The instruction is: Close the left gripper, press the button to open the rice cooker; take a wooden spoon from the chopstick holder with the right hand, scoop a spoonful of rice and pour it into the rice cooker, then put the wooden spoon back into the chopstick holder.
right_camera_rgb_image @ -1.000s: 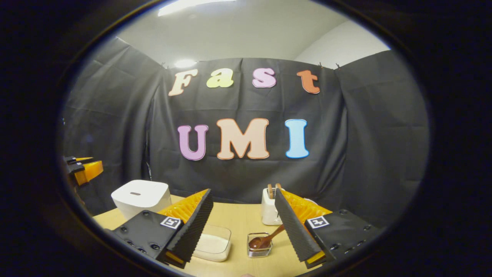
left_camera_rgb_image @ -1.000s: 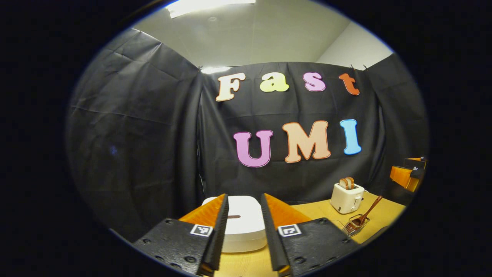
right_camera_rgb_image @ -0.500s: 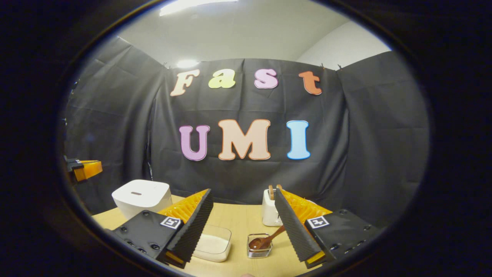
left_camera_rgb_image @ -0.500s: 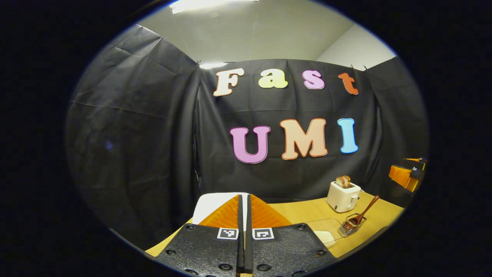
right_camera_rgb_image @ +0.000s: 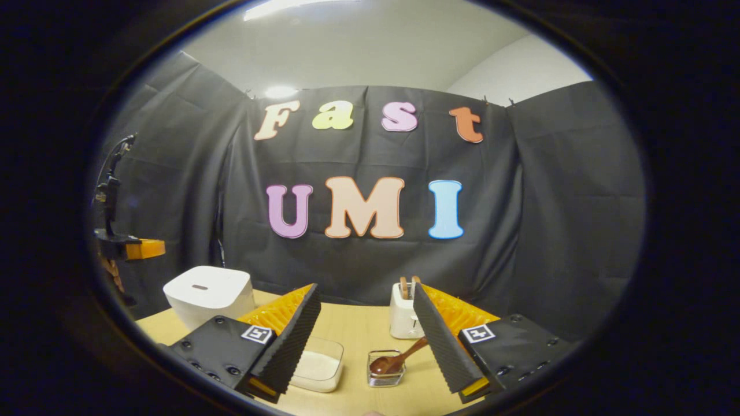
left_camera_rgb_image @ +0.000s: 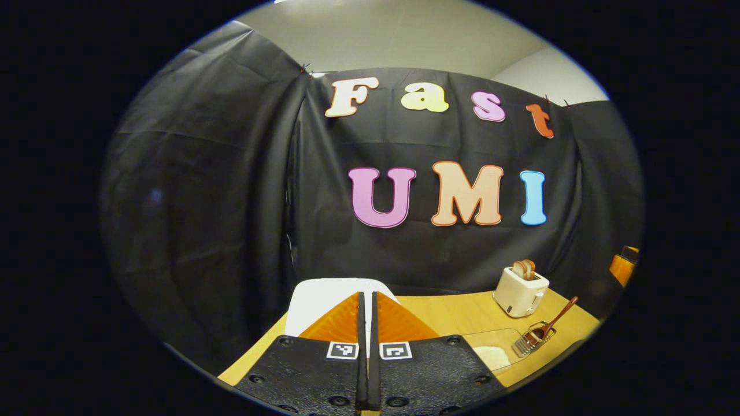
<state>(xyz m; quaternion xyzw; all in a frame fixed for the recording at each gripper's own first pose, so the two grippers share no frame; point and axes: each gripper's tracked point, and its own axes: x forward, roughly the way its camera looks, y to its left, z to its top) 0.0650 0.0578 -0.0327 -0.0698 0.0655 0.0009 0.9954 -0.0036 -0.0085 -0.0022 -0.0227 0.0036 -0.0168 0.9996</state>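
The left hand-held gripper (left_camera_rgb_image: 367, 346) has its fingers pressed together, empty, at bottom centre before the white rice cooker (left_camera_rgb_image: 315, 297). The right hand-held gripper (right_camera_rgb_image: 364, 335) is spread wide, with the wooden spoon (right_camera_rgb_image: 399, 359) in its chopstick holder (right_camera_rgb_image: 384, 375) low between its fingers on the tabletop (right_camera_rgb_image: 358, 332).

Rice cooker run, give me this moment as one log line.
left tongs: shut, empty, aimed at cooker | cooker lid: closed | right tongs: open, empty | spoon: in holder | rice box: untouched
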